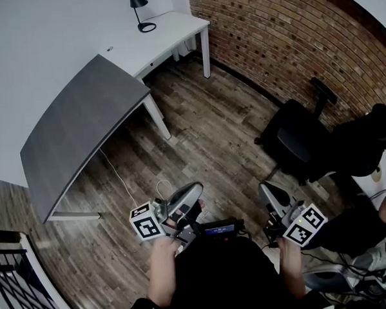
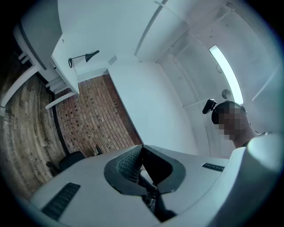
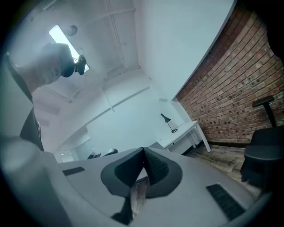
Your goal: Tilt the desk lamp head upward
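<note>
The black desk lamp (image 1: 139,11) stands on a white desk (image 1: 173,30) at the far end of the room, its cone head angled downward. Both grippers are held close to my body, far from the lamp. My left gripper (image 1: 195,189) is shut with nothing between its jaws, and so is my right gripper (image 1: 266,188). In the left gripper view the lamp (image 2: 84,57) is small at the upper left, beyond the shut jaws of the left gripper (image 2: 142,150). In the right gripper view the lamp (image 3: 167,122) stands right of centre, above the shut right gripper (image 3: 143,151).
A large grey desk (image 1: 82,124) stands between me and the white desk. A brick wall (image 1: 290,42) runs along the right. Two black office chairs (image 1: 295,139) (image 1: 366,141) sit at the right. A white cable (image 1: 120,177) trails over the wooden floor.
</note>
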A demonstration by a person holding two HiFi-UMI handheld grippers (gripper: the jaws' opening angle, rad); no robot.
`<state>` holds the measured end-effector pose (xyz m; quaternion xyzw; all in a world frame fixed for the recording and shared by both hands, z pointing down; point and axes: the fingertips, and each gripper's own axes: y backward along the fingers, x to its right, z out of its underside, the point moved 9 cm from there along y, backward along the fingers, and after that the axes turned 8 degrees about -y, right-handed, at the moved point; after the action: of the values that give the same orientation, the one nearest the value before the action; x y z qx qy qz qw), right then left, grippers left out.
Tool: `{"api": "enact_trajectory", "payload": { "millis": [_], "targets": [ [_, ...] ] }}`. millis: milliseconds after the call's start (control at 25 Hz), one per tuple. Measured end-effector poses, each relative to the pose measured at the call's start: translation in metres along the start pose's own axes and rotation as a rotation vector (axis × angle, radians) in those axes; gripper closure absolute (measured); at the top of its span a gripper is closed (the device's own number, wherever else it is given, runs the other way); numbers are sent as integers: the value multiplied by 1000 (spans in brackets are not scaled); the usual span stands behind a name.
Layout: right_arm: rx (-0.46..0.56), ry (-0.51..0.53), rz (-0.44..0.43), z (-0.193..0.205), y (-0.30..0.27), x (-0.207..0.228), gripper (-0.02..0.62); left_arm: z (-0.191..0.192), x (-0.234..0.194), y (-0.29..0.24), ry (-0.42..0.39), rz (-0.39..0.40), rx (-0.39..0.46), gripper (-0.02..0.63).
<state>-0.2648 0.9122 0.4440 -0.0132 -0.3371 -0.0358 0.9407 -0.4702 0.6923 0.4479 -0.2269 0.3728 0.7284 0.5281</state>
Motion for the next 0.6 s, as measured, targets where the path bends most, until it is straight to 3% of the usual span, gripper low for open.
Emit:
{"api": "enact_trajectory", "payload": {
  "millis": [600],
  "targets": [
    [-4, -5, -2, 0, 2, 3, 581, 3, 0, -2, 2, -6, -6, 595]
  ]
}}
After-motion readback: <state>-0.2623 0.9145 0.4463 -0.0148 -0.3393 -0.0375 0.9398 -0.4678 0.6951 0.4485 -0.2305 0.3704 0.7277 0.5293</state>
